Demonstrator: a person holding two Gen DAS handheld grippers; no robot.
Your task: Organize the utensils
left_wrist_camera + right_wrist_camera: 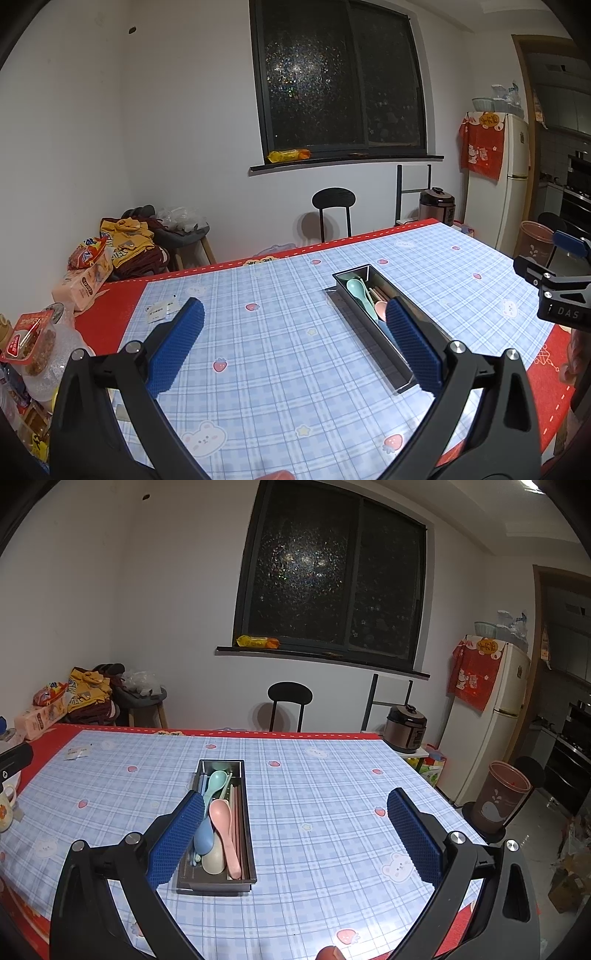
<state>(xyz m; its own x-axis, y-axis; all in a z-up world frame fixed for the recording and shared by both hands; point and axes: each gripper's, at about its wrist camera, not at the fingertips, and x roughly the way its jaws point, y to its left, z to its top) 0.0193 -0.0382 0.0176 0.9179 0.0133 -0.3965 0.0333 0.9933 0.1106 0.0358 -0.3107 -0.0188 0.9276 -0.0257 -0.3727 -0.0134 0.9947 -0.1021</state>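
Both tongs stand wide open and hold nothing: right tongs (295, 812) above the desk (332, 794), left blue pad just beside the metal tray (218, 880), contact not determinable. Left tongs (295, 321) likewise spread, right pad overlapping the tray's near side. Tray lies mid-desk, containing a pink spoon (223, 830), teal spoon (216, 781), blue spoon (204, 836), beige spoon (213, 860) and chopsticks (236, 812)

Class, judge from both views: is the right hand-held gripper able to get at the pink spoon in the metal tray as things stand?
Probably yes. The right hand-held gripper is open and empty, and the pink spoon lies on top of the other utensils in the open metal tray, just beside its left finger. Nothing covers it.
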